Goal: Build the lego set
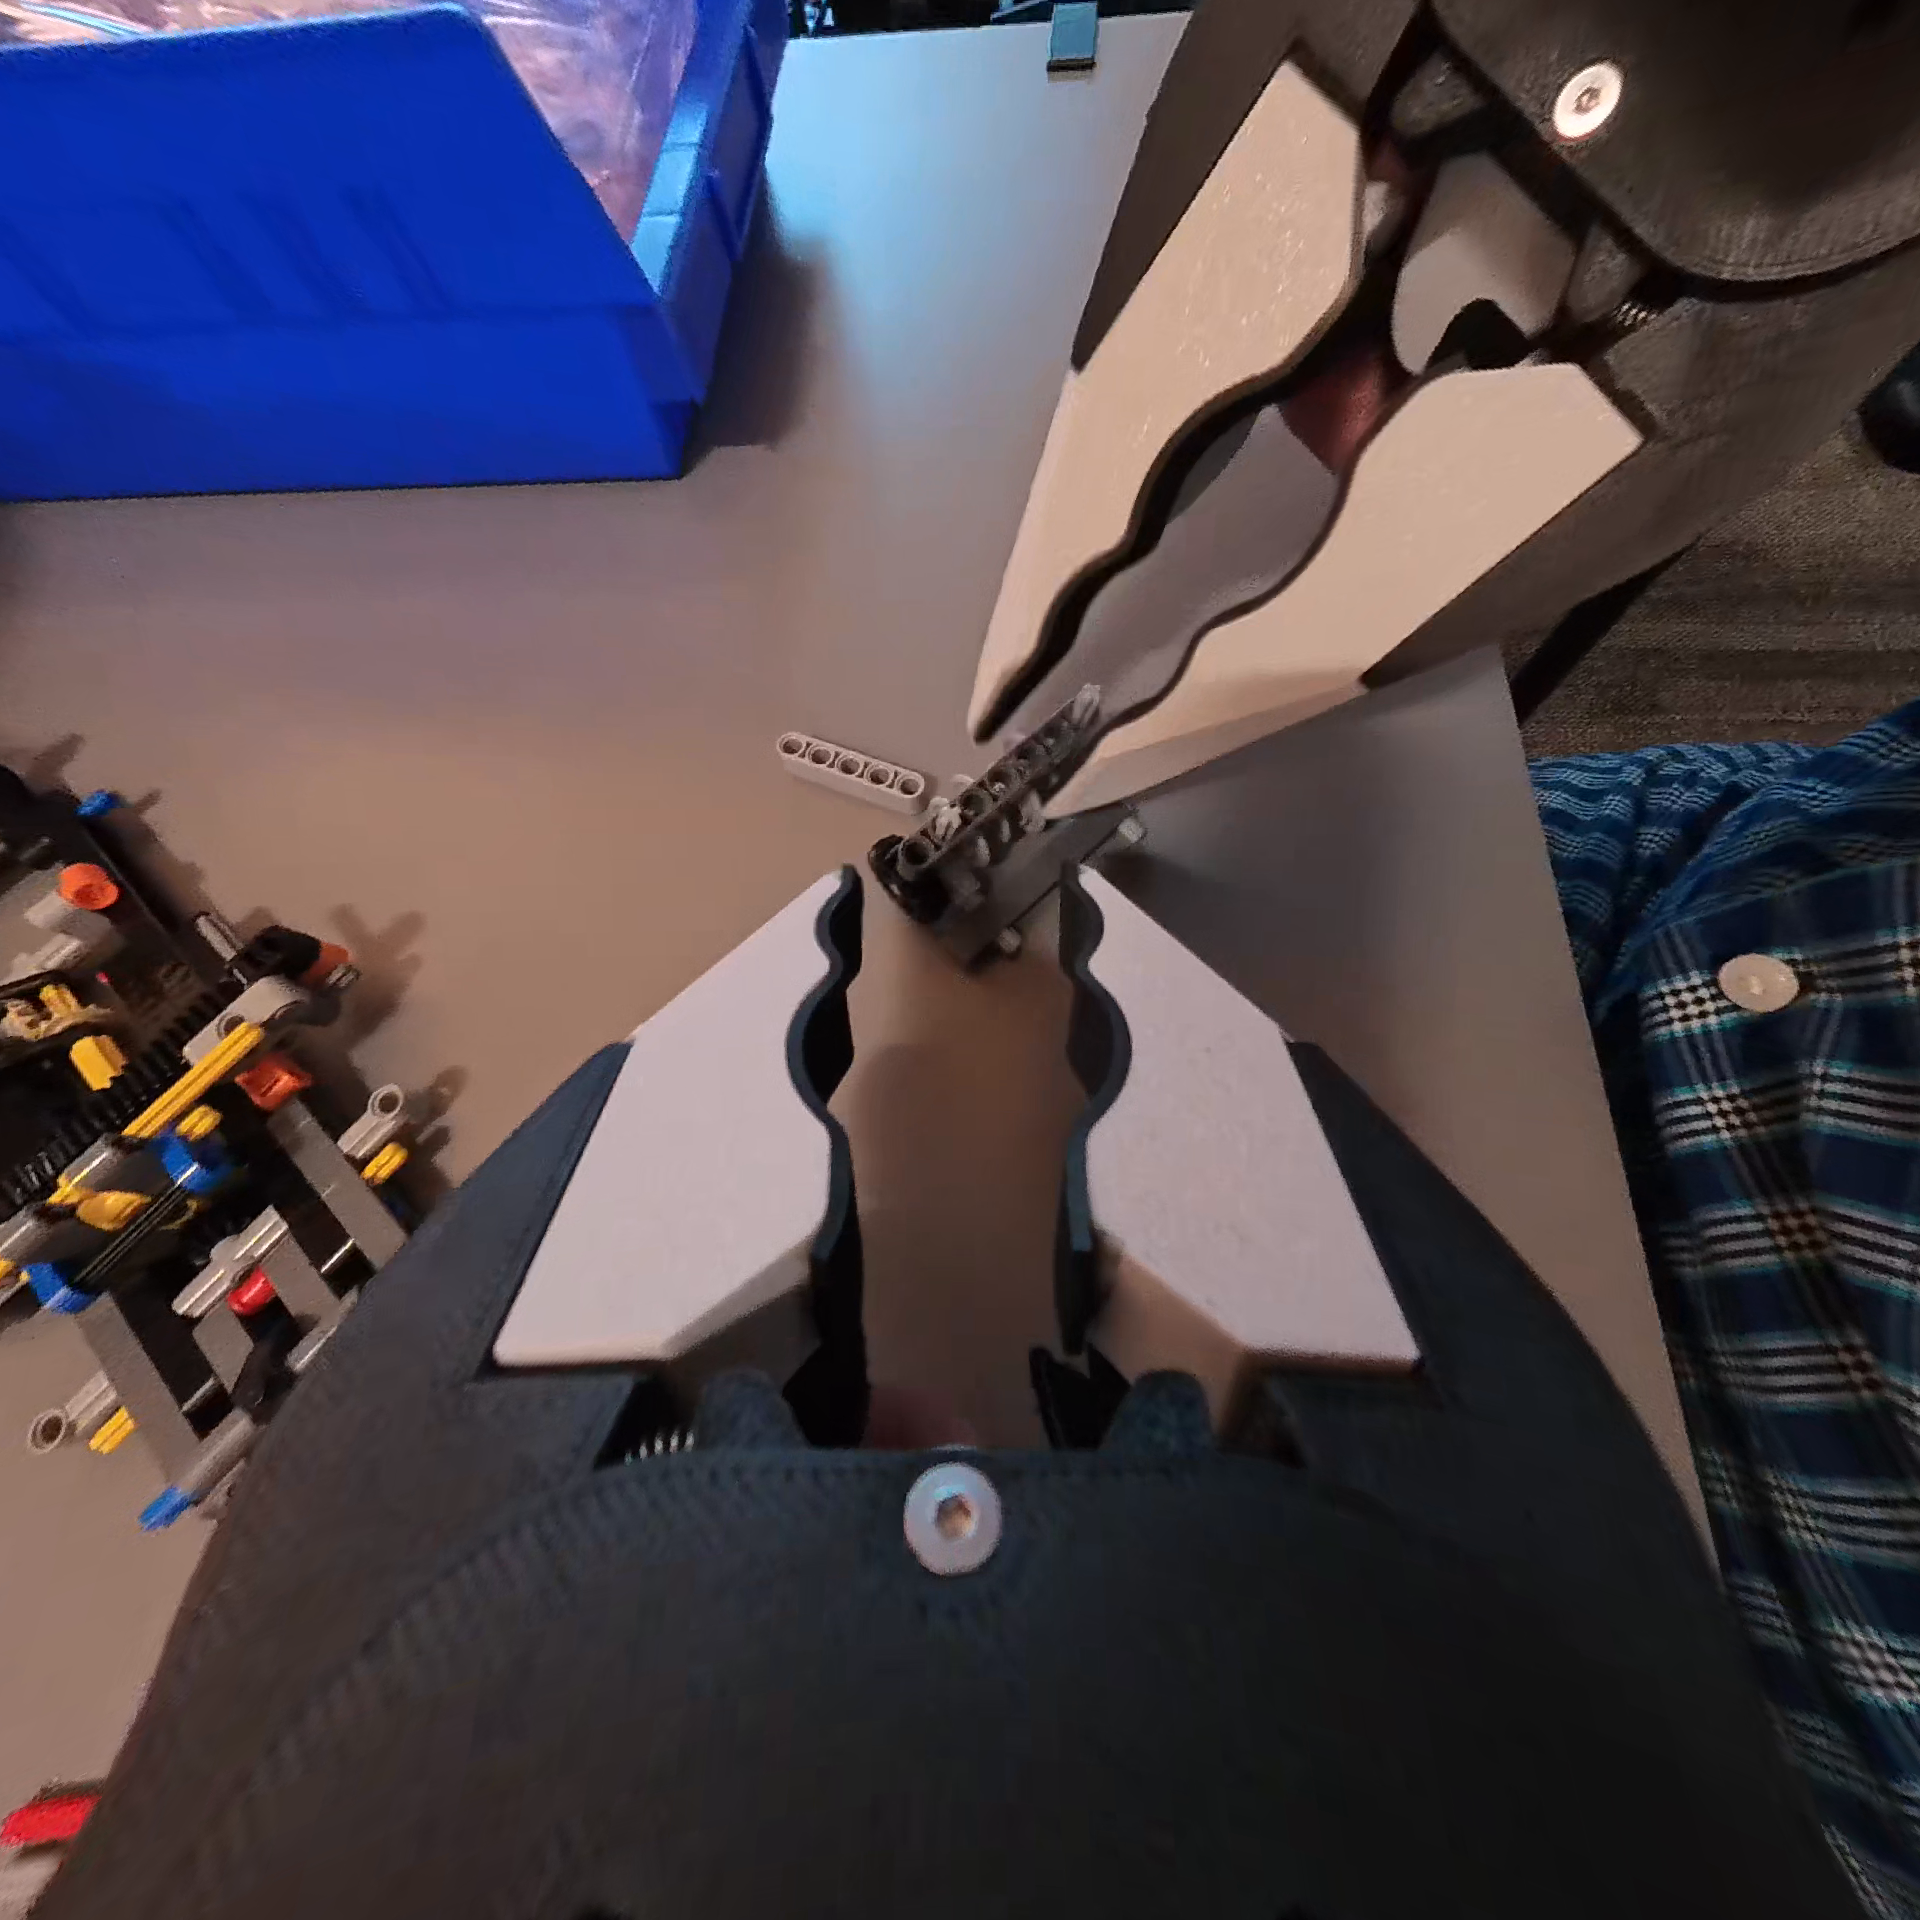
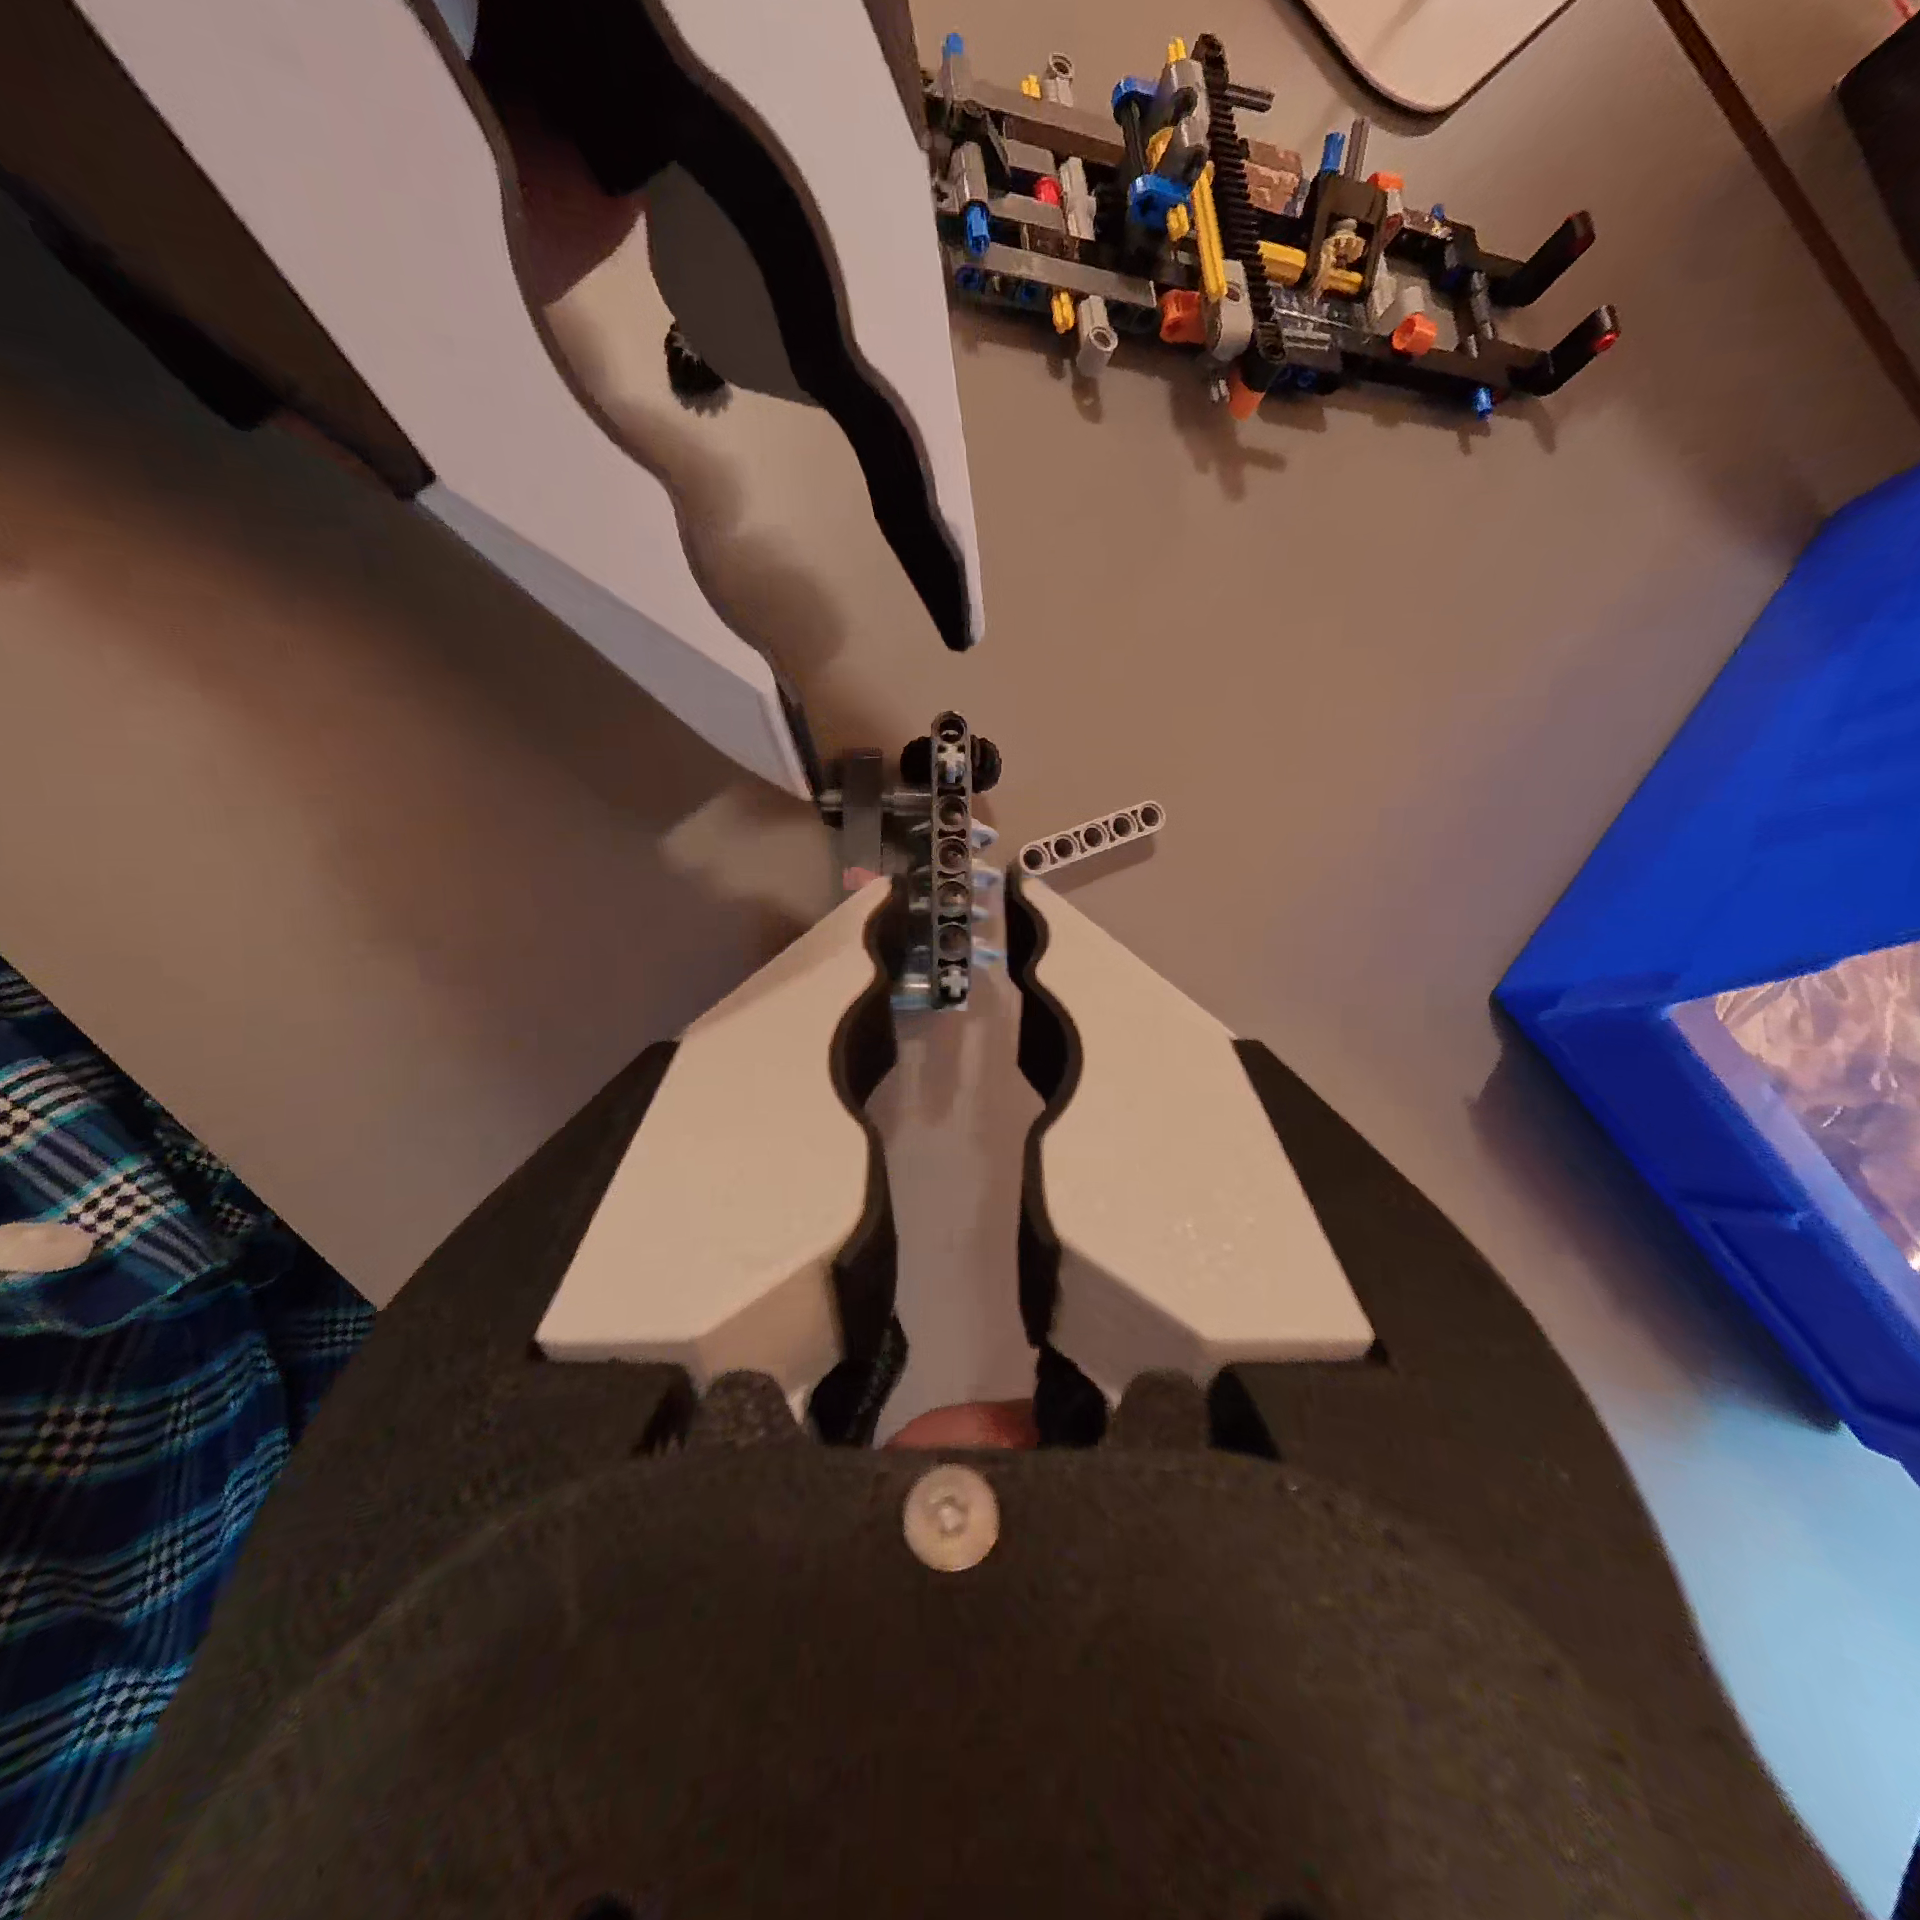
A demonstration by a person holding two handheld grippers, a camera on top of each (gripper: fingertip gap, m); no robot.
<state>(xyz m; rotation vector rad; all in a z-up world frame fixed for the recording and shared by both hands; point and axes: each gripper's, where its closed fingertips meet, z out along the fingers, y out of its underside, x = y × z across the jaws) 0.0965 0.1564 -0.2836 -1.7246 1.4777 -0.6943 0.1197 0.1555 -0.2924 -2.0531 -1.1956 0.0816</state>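
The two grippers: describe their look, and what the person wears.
Both grippers, left gripper and right gripper, look alike: a rough black body with a silver screw in the middle, and two pale grey wedge-shaped fingers that taper to points. Wavy black pads line the inner edges. No cables show. The person wears a blue, black and white plaid shirt with buttons.

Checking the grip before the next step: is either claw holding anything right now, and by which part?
The right claw pinches the small dark grey beam assembly at its near end. The left claw is open and empty.
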